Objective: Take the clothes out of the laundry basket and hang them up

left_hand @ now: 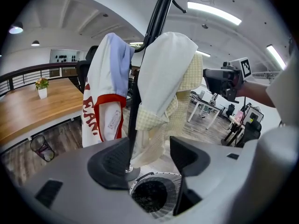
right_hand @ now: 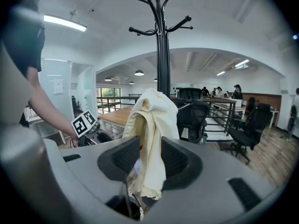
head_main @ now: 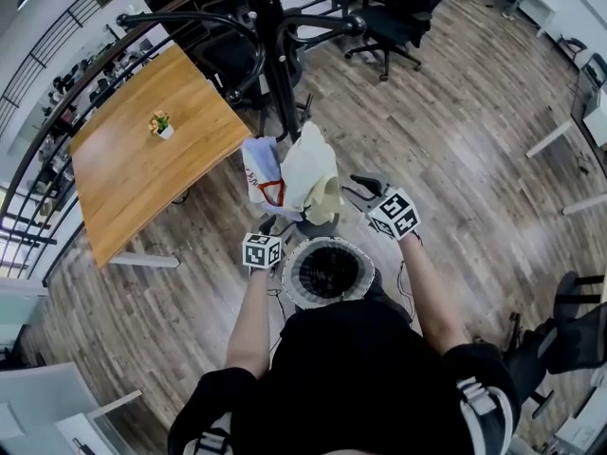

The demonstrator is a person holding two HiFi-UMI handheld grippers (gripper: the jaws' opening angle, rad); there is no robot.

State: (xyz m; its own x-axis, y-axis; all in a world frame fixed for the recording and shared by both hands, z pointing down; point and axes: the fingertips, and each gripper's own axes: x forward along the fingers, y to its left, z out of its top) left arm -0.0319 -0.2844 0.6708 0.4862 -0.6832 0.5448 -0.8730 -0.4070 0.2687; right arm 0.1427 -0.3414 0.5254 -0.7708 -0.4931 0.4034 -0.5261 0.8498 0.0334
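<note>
A black coat rack (head_main: 270, 45) stands in front of me with clothes draped on it. A white shirt with red trim (head_main: 261, 173) hangs on its left. A cream garment (head_main: 313, 164) hangs on its right, over a pale yellow checked one (left_hand: 189, 92). Below them the round laundry basket (head_main: 294, 287) shows a dark inside with no clothes visible. My left gripper (head_main: 268, 224) is open and empty, above the basket's far rim. My right gripper (head_main: 356, 190) is open just right of the cream garment (right_hand: 152, 120), which shows through the gap between its jaws.
A wooden table (head_main: 142, 159) with a small potted plant (head_main: 163, 124) stands to the left, against a railing. Black office chairs (head_main: 403, 12) sit behind the rack. White desk legs (head_main: 560, 140) are at the far right. Wood floor lies all around.
</note>
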